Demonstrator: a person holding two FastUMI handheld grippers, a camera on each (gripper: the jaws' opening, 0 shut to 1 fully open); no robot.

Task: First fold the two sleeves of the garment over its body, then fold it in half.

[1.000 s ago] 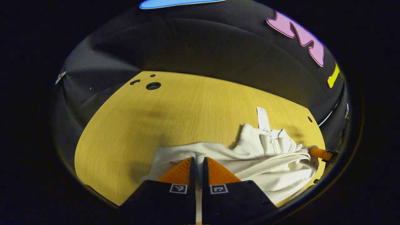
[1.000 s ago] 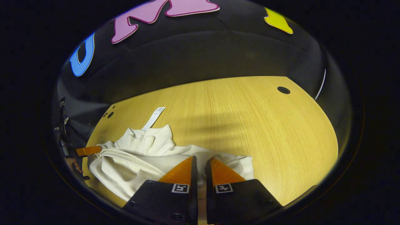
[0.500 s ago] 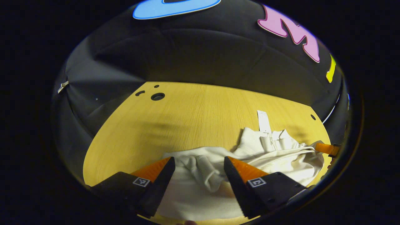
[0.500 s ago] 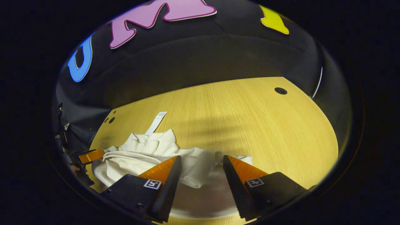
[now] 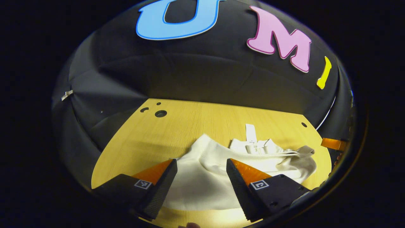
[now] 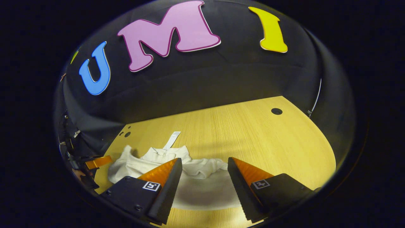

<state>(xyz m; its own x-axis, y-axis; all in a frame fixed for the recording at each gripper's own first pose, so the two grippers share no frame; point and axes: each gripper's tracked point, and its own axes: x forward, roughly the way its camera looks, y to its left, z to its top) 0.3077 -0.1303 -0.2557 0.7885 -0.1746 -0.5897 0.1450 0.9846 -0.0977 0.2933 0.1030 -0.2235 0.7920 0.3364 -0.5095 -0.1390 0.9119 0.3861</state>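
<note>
**Both grippers spread wide over a folded cream pullover**

On the left, the left gripper (image 5: 201, 164) hangs above the near half of the garment, its two fingers wide apart with nothing between them but the cloth lying below. The cream zip-neck pullover (image 5: 221, 164) lies on the yellow wooden table (image 5: 190, 123), toward the near edge, doubled over so that a smooth rounded layer covers the body. Its collar (image 5: 253, 146) points away from the camera, and a white paper tag (image 5: 251, 133) sticks out past it onto bare wood. At the right end a loose bunched edge (image 5: 305, 151) stands up a little.

On the right, the right gripper (image 6: 204, 164) is also spread, empty, with the pullover (image 6: 202, 167) under and ahead of its fingers; the far fingers of the other gripper (image 6: 98, 161) show at the left rim of this view.

The fold looks done, or nearly so, and the risk lies in the untidy parts. The raised edge near the collar may spring back or slump, leaving the halves unmatched. A finger lowered carelessly could catch the top layer and drag it open. The pullover also sits close to the table's near edge, so a tug toward the person might pull it over.
</note>
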